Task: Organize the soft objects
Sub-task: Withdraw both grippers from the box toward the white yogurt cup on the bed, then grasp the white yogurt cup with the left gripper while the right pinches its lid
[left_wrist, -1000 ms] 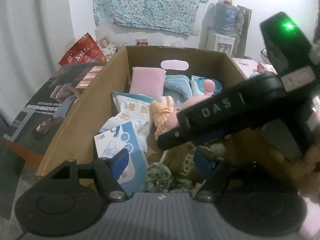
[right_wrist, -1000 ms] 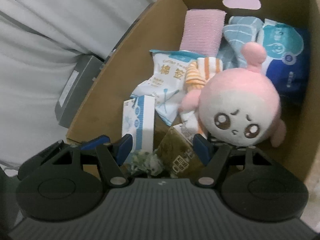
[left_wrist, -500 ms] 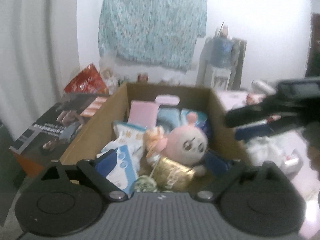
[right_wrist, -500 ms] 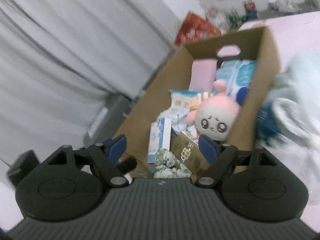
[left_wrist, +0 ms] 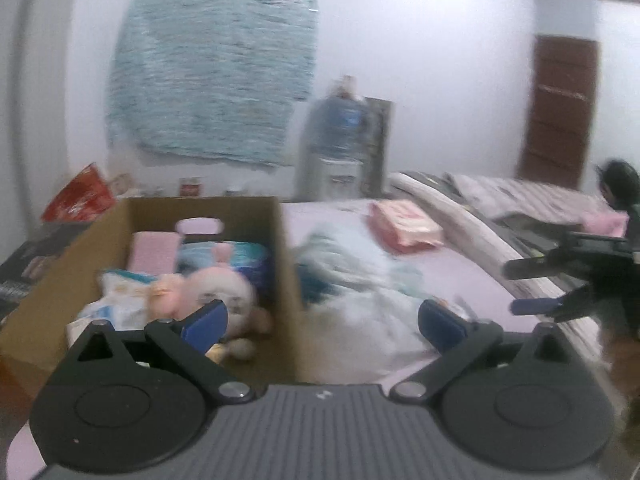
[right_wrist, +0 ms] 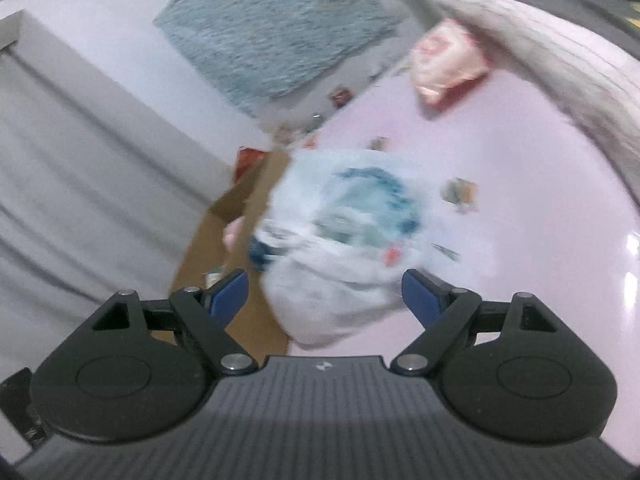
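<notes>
Beside the left edge of a pink-sheeted bed (left_wrist: 460, 264), an open cardboard box (left_wrist: 286, 256) holds a pink round-headed plush toy (left_wrist: 218, 290), a folded pink cloth (left_wrist: 154, 250) against its far wall, and blue-and-white packets (left_wrist: 240, 256). On the sheet just beside the box lies a white plastic bag with blue print (right_wrist: 340, 248), blurred in both views, so what it holds cannot be made out. A pink packet (left_wrist: 404, 222) sits farther up the bed, near a rolled grey blanket (right_wrist: 560, 68) along the far edge. The left gripper (left_wrist: 320, 322) has its jaws opening wide, with nothing between them, above the box's near corner. The right gripper (right_wrist: 324, 292) points down at the white bag, its jaws opening; the bag appears between the blue pads (right_wrist: 230, 290), though they do not seem to press on it.
</notes>
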The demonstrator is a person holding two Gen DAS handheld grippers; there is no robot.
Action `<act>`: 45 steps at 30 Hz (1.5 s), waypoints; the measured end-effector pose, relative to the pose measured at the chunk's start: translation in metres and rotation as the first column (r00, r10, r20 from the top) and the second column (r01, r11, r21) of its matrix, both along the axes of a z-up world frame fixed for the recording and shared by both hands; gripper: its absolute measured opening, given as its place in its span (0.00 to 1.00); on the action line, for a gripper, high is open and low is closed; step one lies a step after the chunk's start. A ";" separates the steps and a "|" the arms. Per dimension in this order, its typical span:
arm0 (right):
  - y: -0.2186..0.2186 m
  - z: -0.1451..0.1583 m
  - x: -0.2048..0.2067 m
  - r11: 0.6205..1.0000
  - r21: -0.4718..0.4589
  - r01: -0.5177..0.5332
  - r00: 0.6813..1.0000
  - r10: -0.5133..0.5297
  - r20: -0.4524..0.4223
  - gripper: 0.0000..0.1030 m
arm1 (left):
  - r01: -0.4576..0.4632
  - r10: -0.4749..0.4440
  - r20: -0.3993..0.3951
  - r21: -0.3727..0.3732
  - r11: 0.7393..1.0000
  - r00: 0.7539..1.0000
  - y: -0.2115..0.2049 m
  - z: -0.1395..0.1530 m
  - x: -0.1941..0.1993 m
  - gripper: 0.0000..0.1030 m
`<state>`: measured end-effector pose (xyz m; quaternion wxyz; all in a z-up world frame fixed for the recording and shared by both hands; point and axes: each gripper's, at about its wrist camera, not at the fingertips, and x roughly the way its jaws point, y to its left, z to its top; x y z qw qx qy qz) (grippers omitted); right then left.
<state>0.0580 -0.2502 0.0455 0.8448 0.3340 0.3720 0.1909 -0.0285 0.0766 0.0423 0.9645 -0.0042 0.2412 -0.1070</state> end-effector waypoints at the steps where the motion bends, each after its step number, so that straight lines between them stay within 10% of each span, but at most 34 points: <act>1: -0.005 -0.007 -0.004 1.000 0.005 0.014 1.000 -0.014 -0.007 0.81 | 0.019 -0.019 -0.001 0.011 1.000 1.000 -0.010 -0.002 0.000 0.99; 16: -0.009 -0.040 0.034 1.000 0.008 0.022 1.000 -0.022 -0.017 0.76 | 0.250 -0.195 -0.333 0.132 0.959 0.922 -0.129 -0.070 0.074 0.99; 27: -0.013 -0.062 0.069 1.000 0.002 0.001 0.998 0.000 -0.069 0.52 | 0.227 -0.156 -0.323 0.195 0.954 0.933 -0.176 -0.094 0.118 0.93; 45: -0.015 -0.073 0.083 0.999 0.022 -0.028 0.994 0.031 -0.106 0.51 | 0.245 -0.182 -0.373 0.129 0.961 0.910 -0.189 -0.108 0.139 0.71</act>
